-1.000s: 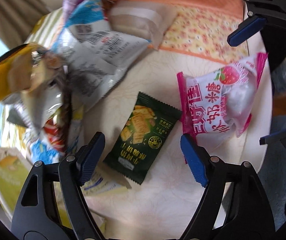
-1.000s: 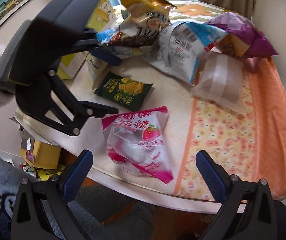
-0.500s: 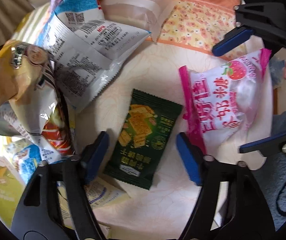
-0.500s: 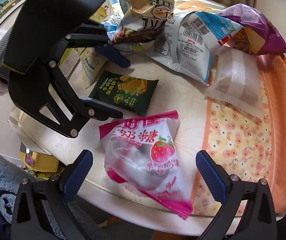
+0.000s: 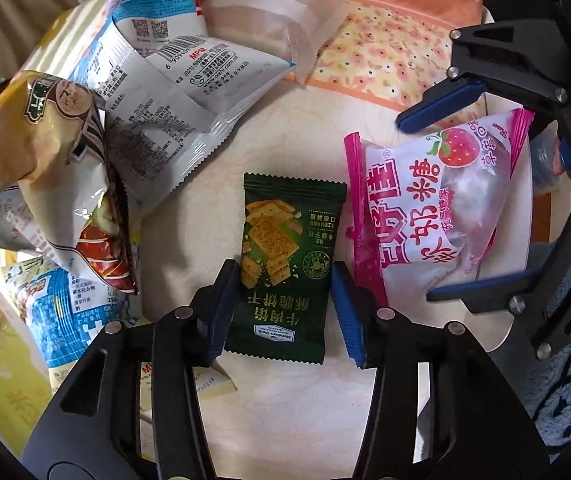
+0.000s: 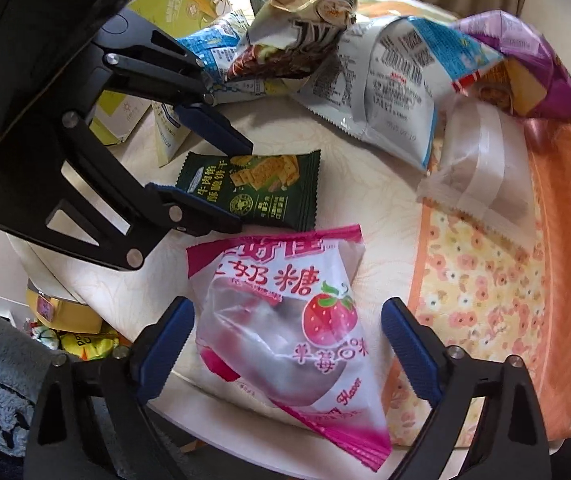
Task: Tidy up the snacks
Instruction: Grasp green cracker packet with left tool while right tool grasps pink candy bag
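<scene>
Both handheld grippers were matte black plastic frames with triangular cut-outs and round silver screw heads at the pivots. The left gripper (image 5: pixel 285 312) carried two blue ribbed pads on its fingers (image 5: pixel 347 316), and the right gripper (image 6: pixel 285 356) had matching blue textured pads on its fingers (image 6: pixel 411 354). A thin yellowish edge line ran along the left gripper's black housing in the right wrist view.
</scene>
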`<act>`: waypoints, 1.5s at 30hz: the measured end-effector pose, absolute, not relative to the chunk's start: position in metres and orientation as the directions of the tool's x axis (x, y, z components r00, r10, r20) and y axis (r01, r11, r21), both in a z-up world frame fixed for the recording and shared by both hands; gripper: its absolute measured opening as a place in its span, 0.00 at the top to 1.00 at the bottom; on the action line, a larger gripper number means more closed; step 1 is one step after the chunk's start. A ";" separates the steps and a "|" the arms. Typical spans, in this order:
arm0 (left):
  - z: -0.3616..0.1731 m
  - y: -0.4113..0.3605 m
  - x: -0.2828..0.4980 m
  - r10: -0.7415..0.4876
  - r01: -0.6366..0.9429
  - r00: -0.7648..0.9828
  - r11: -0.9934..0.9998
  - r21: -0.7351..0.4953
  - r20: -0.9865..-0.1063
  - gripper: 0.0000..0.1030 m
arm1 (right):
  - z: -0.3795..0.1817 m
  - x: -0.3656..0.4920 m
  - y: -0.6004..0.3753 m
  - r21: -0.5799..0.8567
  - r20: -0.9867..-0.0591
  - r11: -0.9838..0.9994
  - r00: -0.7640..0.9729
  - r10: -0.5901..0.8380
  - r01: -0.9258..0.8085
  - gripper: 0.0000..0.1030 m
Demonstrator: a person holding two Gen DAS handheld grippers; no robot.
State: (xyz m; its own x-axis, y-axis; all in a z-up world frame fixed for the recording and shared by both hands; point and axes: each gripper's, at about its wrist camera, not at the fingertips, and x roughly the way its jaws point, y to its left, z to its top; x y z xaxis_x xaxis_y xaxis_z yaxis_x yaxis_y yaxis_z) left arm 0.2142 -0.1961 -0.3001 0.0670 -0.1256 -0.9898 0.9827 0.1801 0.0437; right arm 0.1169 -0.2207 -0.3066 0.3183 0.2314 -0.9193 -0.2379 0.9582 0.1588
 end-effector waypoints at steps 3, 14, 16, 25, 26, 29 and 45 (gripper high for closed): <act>-0.301 -0.192 0.213 -0.127 0.977 0.073 0.207 0.046 -0.989 0.60 | -0.306 0.116 -0.219 0.143 -0.919 0.953 0.323 0.228 -0.268 0.35; -0.289 -0.177 0.193 -0.133 0.960 0.110 0.272 0.071 -0.985 0.60 | -0.289 0.112 -0.223 0.122 -0.907 0.953 0.357 0.221 -0.279 0.53; -0.284 -0.174 0.189 -0.140 0.955 0.123 0.287 0.079 -0.982 0.60 | -0.285 0.109 -0.228 0.116 -0.906 0.956 0.366 0.214 -0.270 0.53; -0.227 -0.167 0.179 -0.188 0.913 0.199 0.392 0.112 -0.962 0.60 | -0.246 0.105 -0.255 0.078 -0.890 0.960 0.415 0.188 -0.267 0.53; -0.219 -0.165 0.175 -0.193 0.906 0.212 0.407 0.118 -0.958 0.60 | -0.241 0.104 -0.258 0.075 -0.886 0.960 0.423 0.188 -0.270 0.53; -0.189 -0.154 0.175 -0.214 0.867 0.256 0.483 0.126 -0.943 0.60 | -0.215 0.105 -0.265 0.074 -0.868 0.957 0.455 0.201 -0.282 0.53; -0.099 -0.026 0.189 -0.181 0.509 0.459 0.856 0.091 -0.870 0.60 | -0.099 0.148 -0.193 0.009 -0.766 0.846 0.540 0.349 -0.533 0.53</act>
